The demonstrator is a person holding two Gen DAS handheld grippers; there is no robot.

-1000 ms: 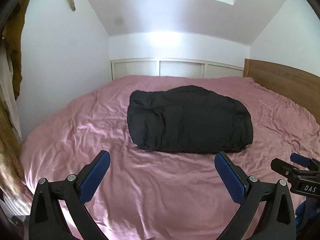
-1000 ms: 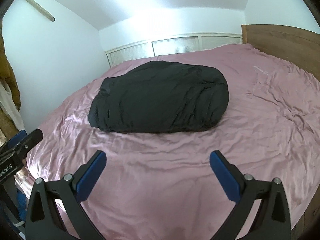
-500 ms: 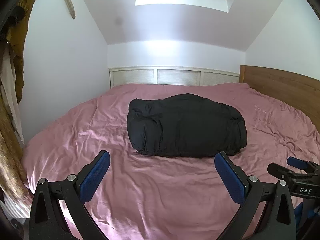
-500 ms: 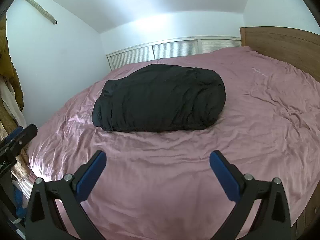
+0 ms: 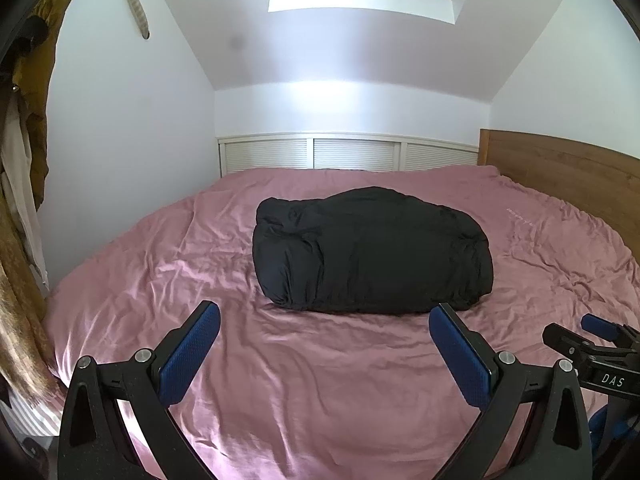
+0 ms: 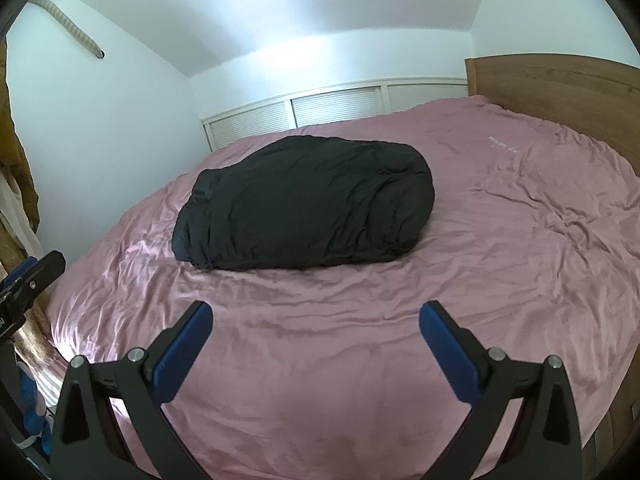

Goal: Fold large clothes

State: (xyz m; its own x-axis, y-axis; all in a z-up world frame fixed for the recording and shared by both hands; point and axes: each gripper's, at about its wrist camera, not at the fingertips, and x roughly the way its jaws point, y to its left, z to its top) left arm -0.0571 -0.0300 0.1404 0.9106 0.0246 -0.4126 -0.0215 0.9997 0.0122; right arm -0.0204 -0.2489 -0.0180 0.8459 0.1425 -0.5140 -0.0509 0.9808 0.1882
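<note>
Holding both our grippers wide open and empty over the near edge of the wrinkled pink bed sheet.

We are looking across the bed sheet, which is spreading from the white louvred panels at the far wall to the brown wooden headboard on the right; the puffy black folded garment is lying as a rounded bundle on the middle of the sheet, well ahead of both tools and touching neither. We are keeping the left gripper with its blue-padded fingers spread far apart, gripping nothing, and the right gripper is gaping just as wide, likewise empty, beside it.
</note>
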